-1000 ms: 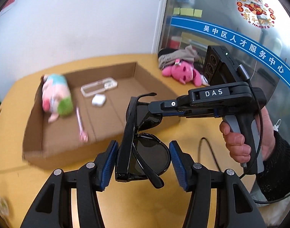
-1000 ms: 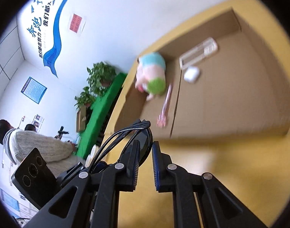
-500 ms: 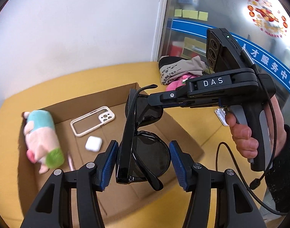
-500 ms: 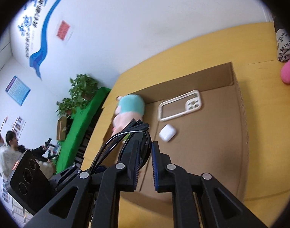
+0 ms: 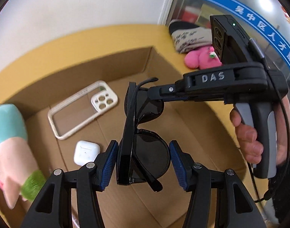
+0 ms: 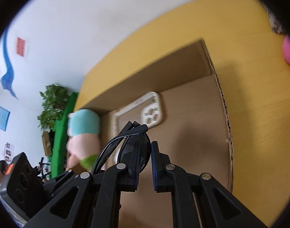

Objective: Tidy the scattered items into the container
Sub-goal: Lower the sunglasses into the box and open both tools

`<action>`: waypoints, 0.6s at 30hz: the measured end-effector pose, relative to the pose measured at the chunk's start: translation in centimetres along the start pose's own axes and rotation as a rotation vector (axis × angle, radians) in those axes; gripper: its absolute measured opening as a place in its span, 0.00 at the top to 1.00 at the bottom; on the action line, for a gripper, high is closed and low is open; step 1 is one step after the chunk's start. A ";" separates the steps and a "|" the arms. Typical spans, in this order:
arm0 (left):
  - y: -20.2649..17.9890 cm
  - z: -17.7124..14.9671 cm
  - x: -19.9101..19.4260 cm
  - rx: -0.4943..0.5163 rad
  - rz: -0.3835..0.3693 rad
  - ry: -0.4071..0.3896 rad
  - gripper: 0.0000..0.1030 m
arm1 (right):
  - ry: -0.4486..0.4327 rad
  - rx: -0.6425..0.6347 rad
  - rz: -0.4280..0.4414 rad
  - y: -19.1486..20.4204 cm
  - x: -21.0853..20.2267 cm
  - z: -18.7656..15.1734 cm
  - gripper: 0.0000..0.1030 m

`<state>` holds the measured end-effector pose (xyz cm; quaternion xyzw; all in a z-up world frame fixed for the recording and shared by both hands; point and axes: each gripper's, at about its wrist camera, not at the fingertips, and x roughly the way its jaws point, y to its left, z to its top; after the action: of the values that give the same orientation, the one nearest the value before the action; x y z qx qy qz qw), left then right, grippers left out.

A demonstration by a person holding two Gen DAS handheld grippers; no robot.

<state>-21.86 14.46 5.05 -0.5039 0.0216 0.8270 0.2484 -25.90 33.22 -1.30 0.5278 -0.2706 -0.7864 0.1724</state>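
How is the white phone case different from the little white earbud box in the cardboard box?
The white phone case is a flat open frame with camera holes, so the cardboard shows through it; the small white earbud case is a closed, rounded lump. The phone case is clearly the larger, and it lies nearer the far wall of the brown cardboard box, while the earbud case lies nearer the camera. Both are white and lie on the box floor.

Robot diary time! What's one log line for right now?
sunglasses over cardboard box | right gripper pinches upper lens | left gripper brackets lower lens | not released
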 end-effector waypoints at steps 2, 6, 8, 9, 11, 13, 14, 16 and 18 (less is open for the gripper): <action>0.4 0.0 1.0 -0.018 -0.009 0.026 0.43 | 0.015 -0.002 -0.045 -0.4 1.2 0.2 0.91; 0.8 -0.1 3.0 -0.031 -0.020 0.091 0.43 | 0.032 -0.029 -0.138 0.5 2.2 0.3 0.91; 0.8 -0.4 3.7 -0.035 -0.026 0.116 0.43 | 0.037 -0.050 -0.179 0.4 2.4 0.4 0.91; 0.8 -0.6 4.0 -0.037 -0.025 0.130 0.43 | 0.042 -0.065 -0.209 0.6 2.7 0.2 0.91; 0.8 -0.9 4.8 -0.038 -0.017 0.156 0.43 | 0.052 -0.089 -0.260 0.9 3.2 0.1 0.92; 0.7 -1.3 5.4 -0.035 -0.016 0.178 0.43 | 0.062 -0.108 -0.304 1.0 3.8 -0.1 0.93; 0.6 -1.6 5.6 -0.031 -0.019 0.188 0.43 | 0.063 -0.117 -0.321 1.0 3.9 -0.1 0.93; 0.4 -1.8 5.6 -0.021 -0.015 0.187 0.42 | 0.066 -0.139 -0.359 1.1 4.4 -0.2 0.92; 0.2 -1.9 5.5 -0.017 -0.009 0.190 0.42 | 0.065 -0.147 -0.366 1.1 4.5 -0.2 0.92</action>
<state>-22.43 15.88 -0.57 -0.5821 0.0356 0.7746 0.2446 -27.45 29.75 -4.02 0.5792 -0.1063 -0.8049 0.0733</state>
